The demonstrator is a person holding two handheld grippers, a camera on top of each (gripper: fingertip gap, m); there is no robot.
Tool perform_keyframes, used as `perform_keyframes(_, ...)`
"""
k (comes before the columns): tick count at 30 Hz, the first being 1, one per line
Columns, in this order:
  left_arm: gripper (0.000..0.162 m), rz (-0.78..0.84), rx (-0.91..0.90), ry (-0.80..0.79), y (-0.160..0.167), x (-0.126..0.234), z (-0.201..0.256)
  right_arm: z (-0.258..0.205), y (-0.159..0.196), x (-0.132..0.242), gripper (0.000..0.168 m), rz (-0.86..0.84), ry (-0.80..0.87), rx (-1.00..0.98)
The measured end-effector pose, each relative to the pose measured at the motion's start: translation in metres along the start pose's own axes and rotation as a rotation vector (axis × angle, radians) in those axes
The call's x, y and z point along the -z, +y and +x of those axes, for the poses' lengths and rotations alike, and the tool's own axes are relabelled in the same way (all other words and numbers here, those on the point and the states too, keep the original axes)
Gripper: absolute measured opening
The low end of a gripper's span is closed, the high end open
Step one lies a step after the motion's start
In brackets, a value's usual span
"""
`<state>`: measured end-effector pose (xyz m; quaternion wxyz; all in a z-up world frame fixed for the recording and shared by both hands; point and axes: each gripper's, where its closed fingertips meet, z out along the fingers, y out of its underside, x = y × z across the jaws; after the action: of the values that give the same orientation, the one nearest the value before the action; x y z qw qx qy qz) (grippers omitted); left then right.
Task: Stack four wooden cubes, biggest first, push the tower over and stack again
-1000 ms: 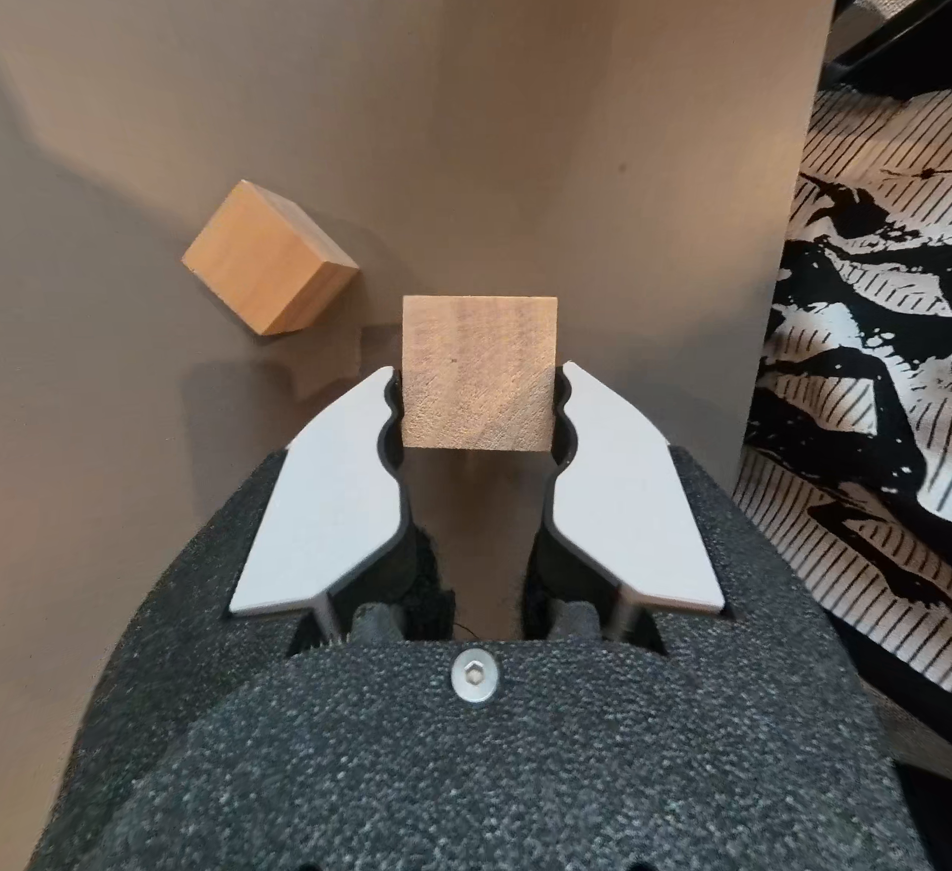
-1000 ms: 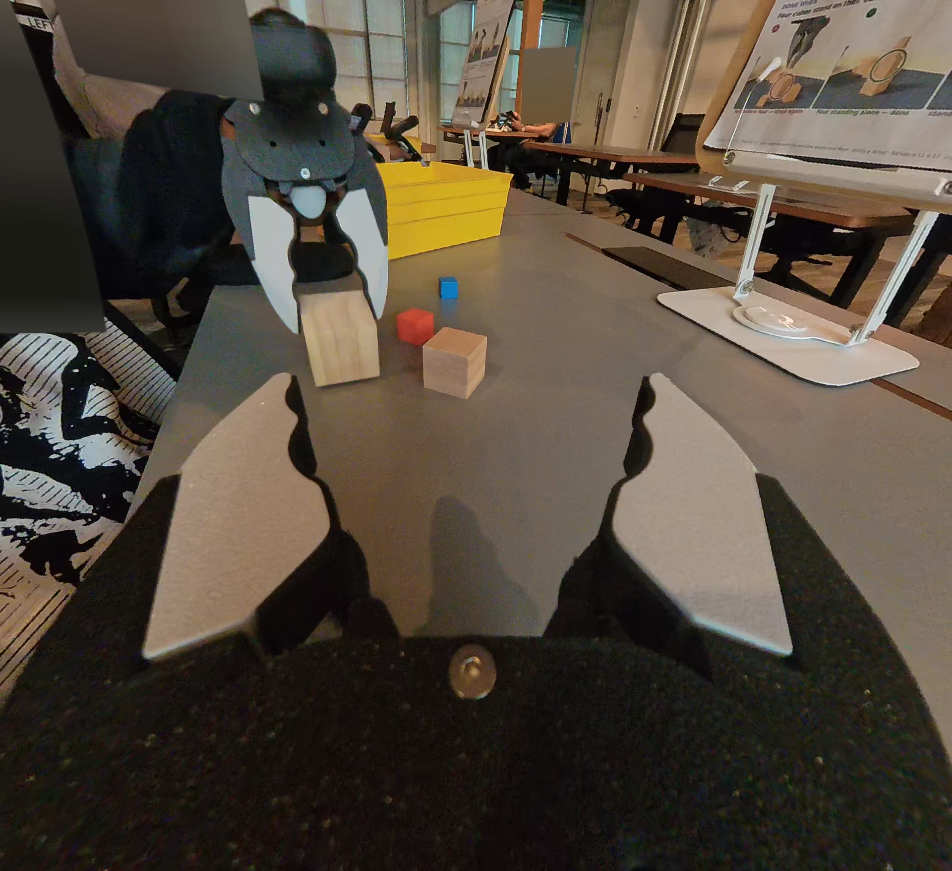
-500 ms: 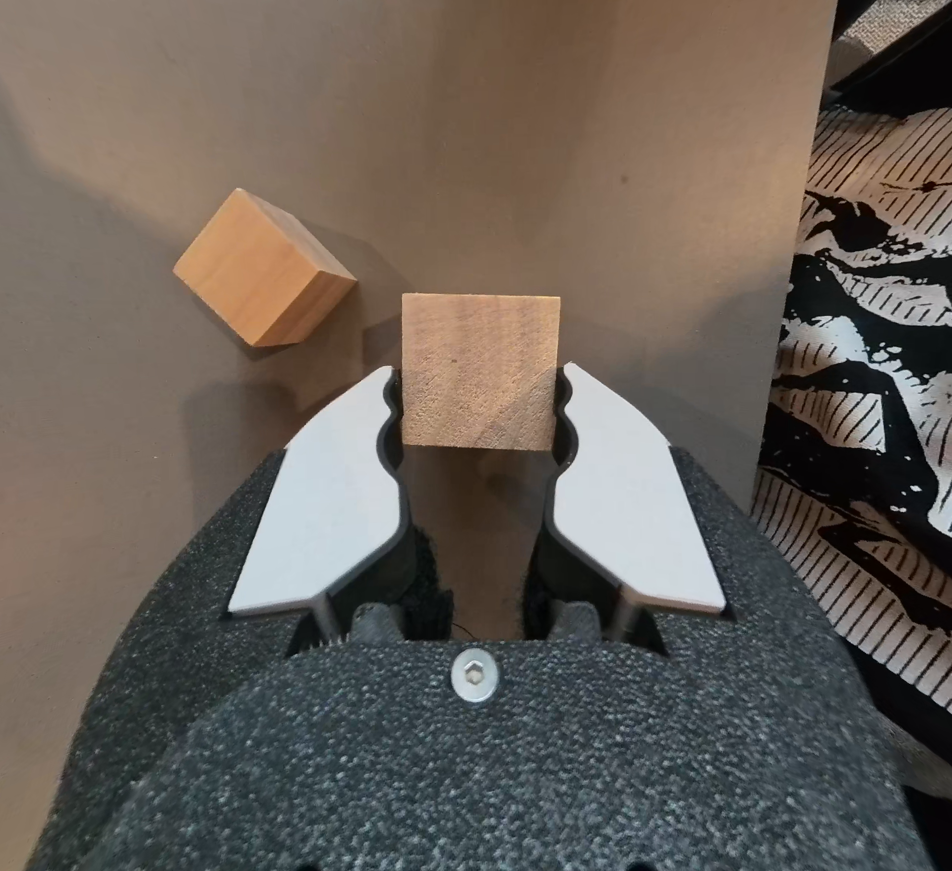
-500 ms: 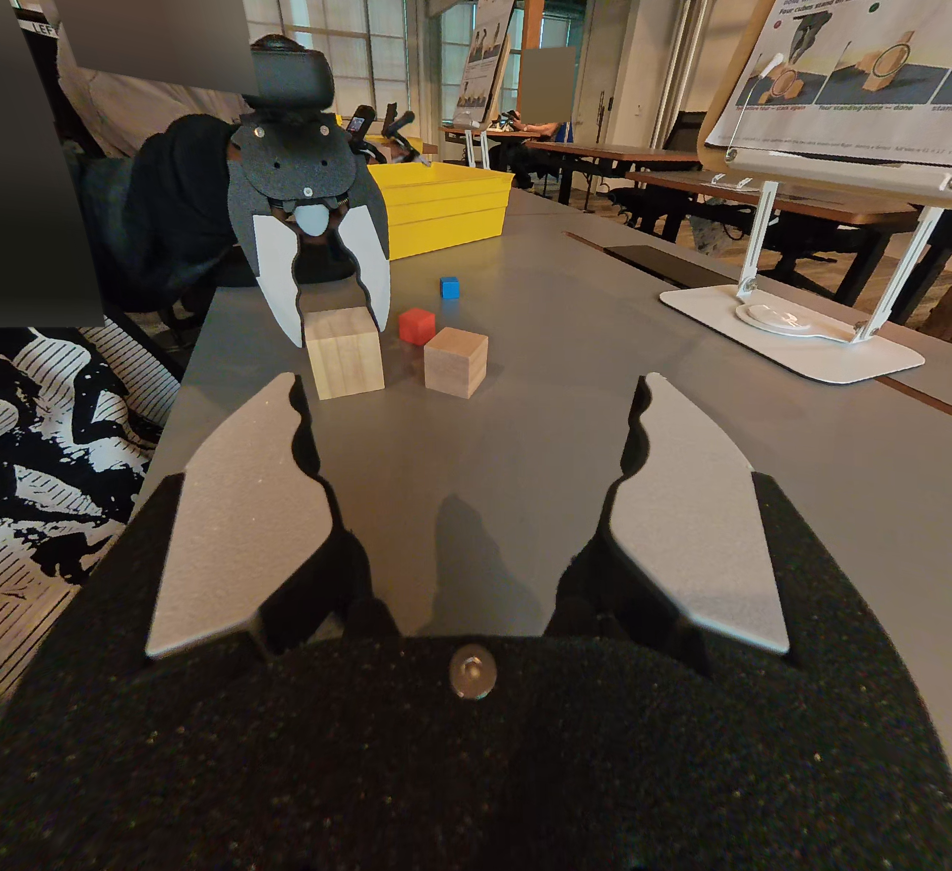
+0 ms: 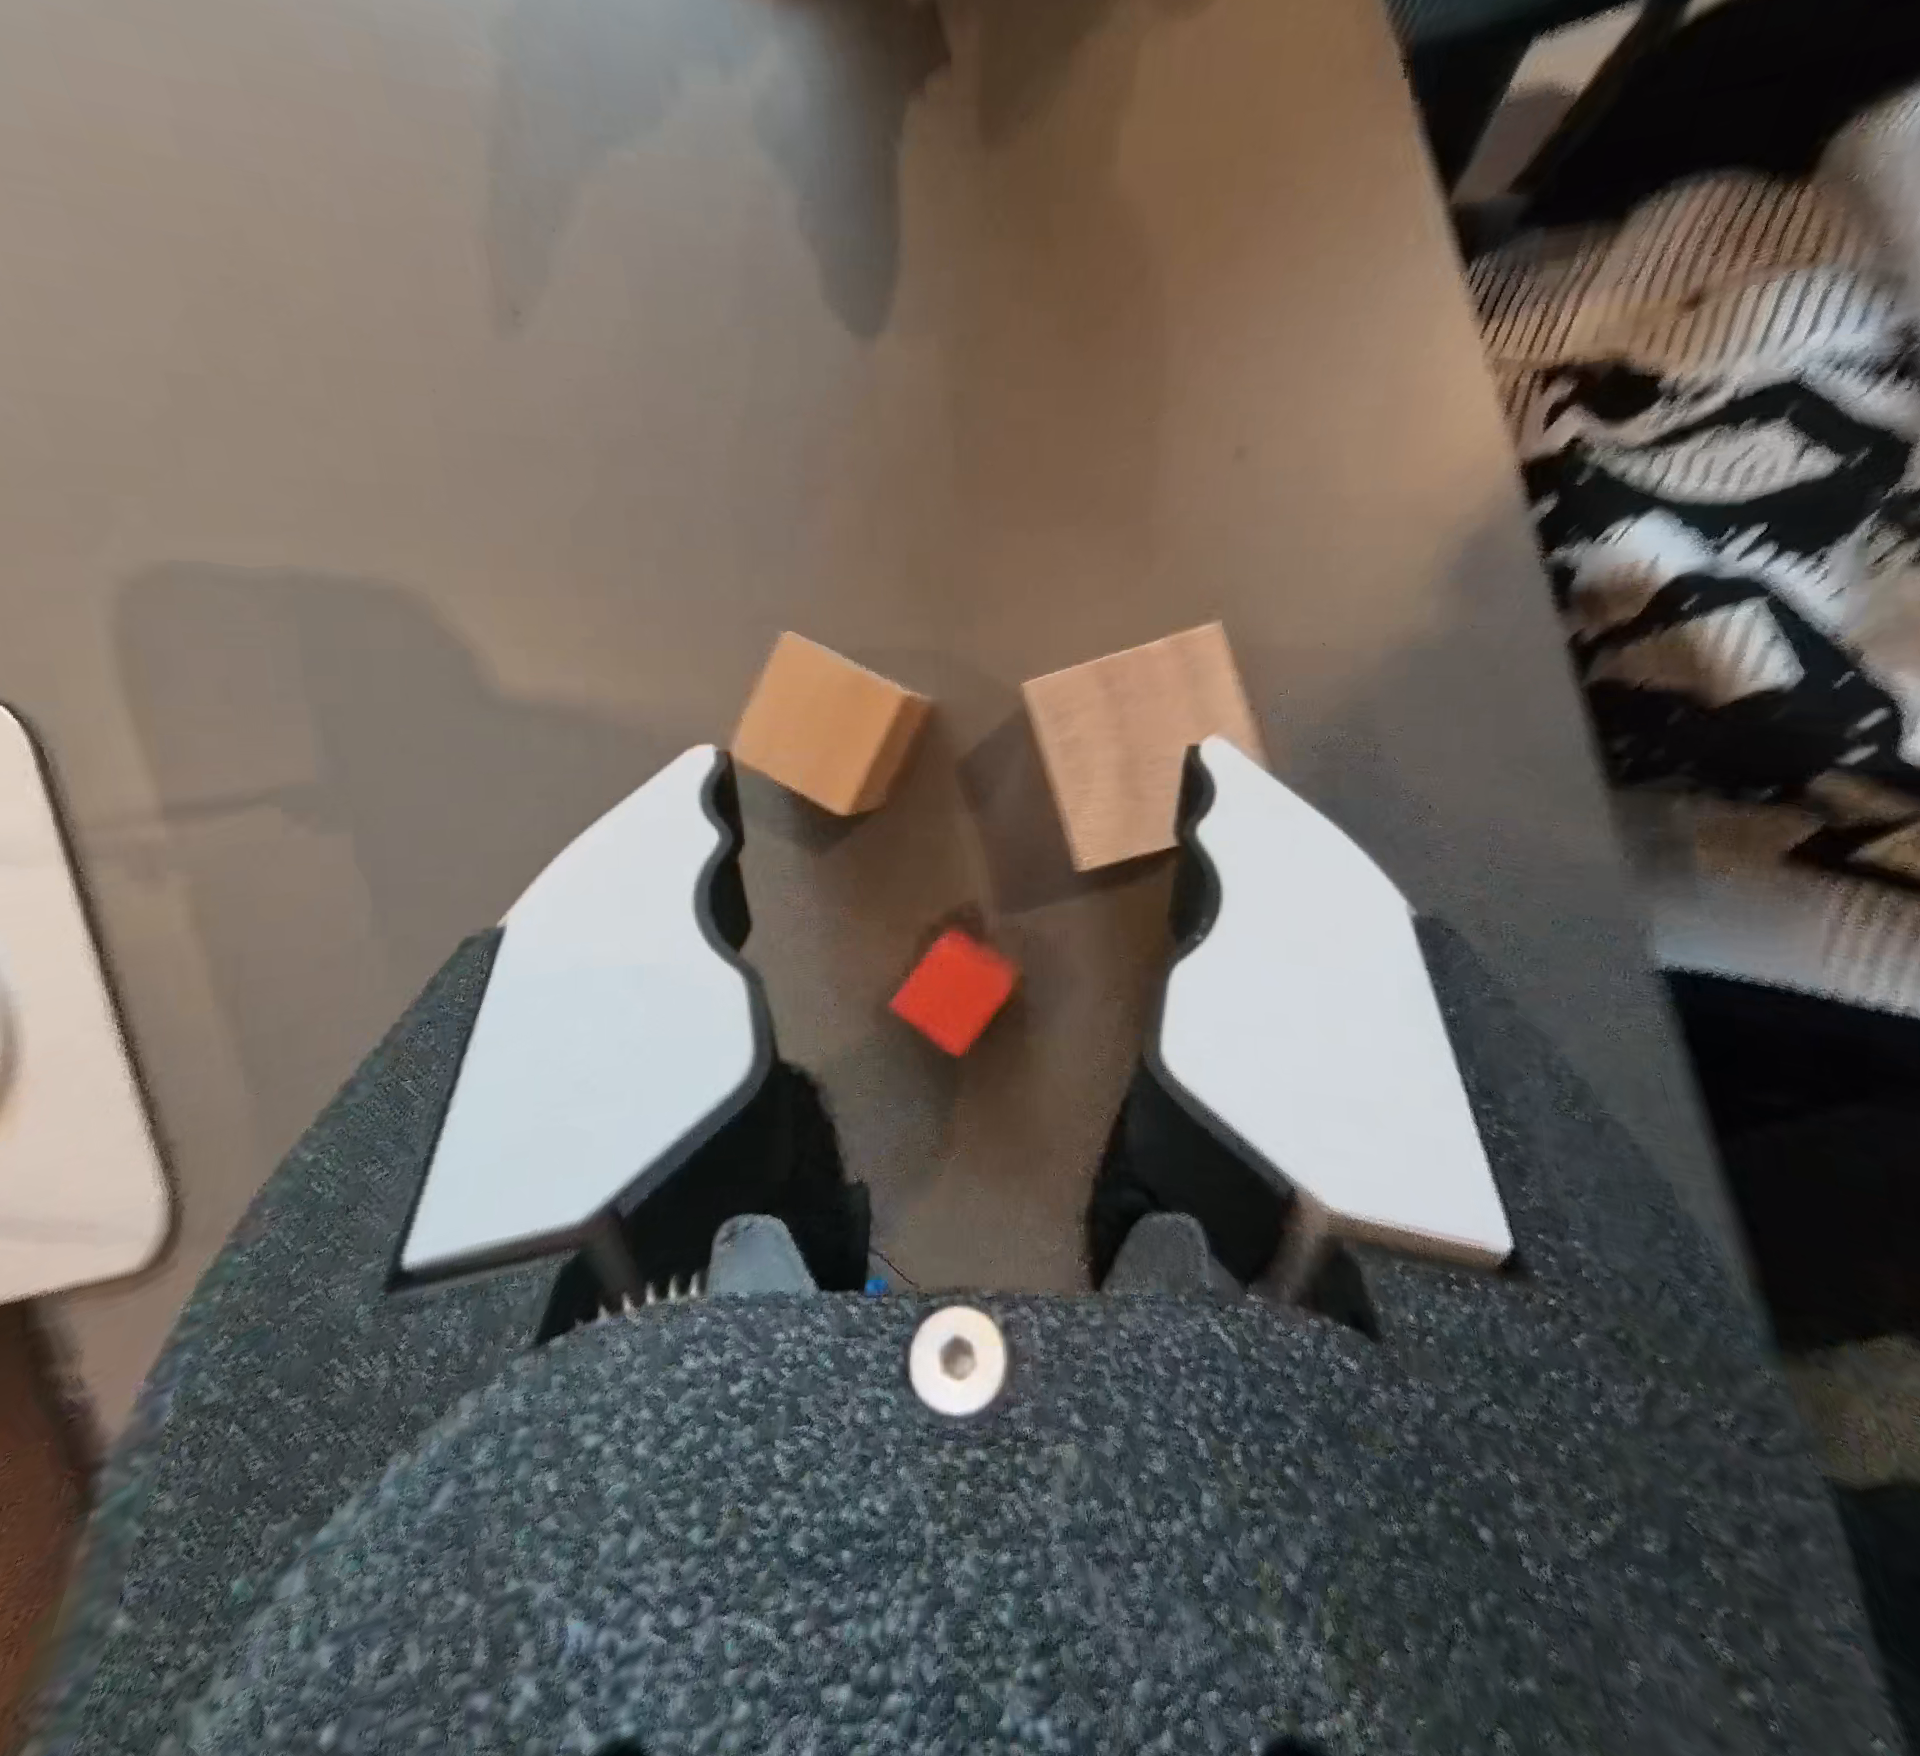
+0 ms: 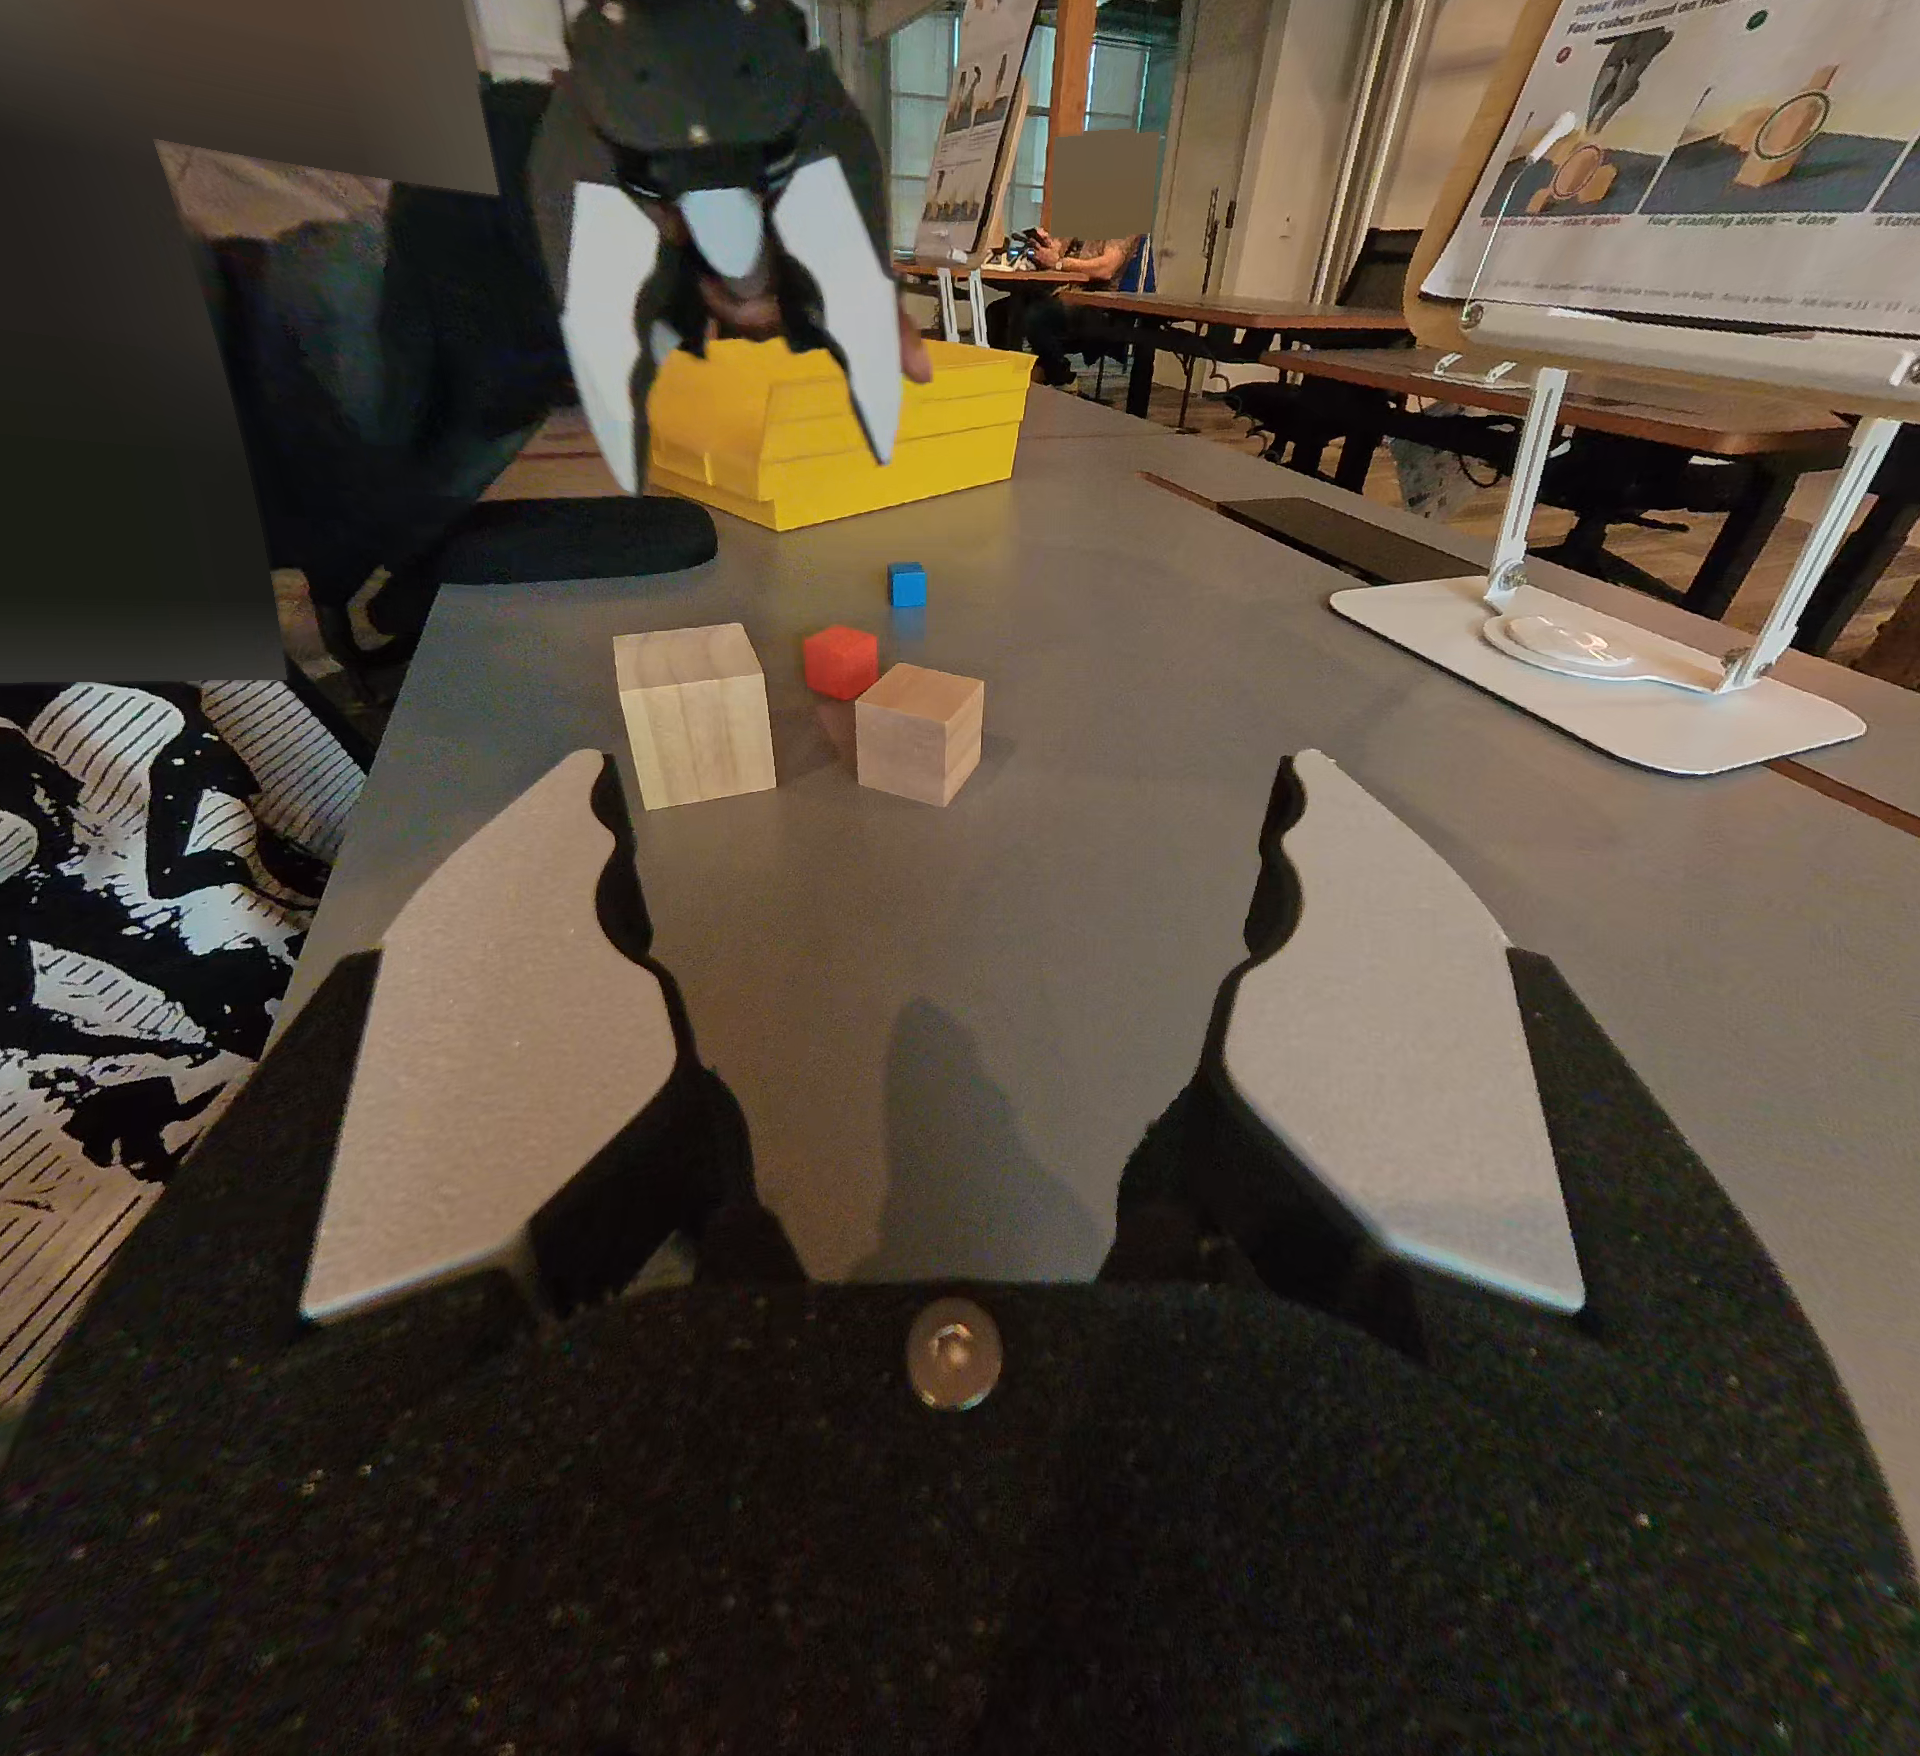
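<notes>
The left gripper (image 6: 743, 449) hangs spread and empty above the grey table (image 6: 1091, 875). The big pale cube (image 6: 694, 714) rests there (red cube (image 6: 840, 660) at two o'clock). The right gripper (image 6: 951, 771) gapes too, holding nothing.

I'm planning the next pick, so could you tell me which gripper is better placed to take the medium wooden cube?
Probably left: the left gripper hangs open above the cubes, near the medium wooden cube; the right gripper, also open, sits farther back.
</notes>
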<state>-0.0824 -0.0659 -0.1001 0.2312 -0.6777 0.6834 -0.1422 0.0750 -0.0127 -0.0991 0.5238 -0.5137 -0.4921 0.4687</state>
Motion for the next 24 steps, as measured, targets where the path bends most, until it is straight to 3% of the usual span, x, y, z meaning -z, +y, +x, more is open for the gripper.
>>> perform_keyframes(7, 0.070, -0.156, -0.229, 0.110, 0.023, -0.046, -0.031, -0.001, 0.000, 0.000, 0.113, -0.003, -0.007, 0.006)
perform_keyframes(10, 0.067, -0.150, -0.261, 0.143, 0.025, -0.060, -0.036, -0.002, 0.001, -0.001, 0.113, -0.006, -0.010, 0.009)
perform_keyframes(16, 0.075, -0.203, -0.251, 0.193, 0.040, -0.076, -0.040, -0.003, 0.001, -0.001, 0.112, -0.014, -0.015, 0.017)
perform_keyframes(18, 0.069, -0.200, -0.253, 0.195, 0.042, -0.081, -0.040, -0.003, 0.002, -0.002, 0.112, -0.017, -0.015, 0.019)
perform_keyframes(21, 0.045, -0.193, -0.273, 0.174, 0.046, -0.089, -0.042, -0.004, 0.001, -0.001, 0.112, -0.015, -0.013, 0.022)
perform_keyframes(24, 0.044, -0.224, -0.238, 0.102, 0.049, -0.082, -0.050, -0.004, 0.001, -0.001, 0.112, -0.013, -0.014, 0.021)
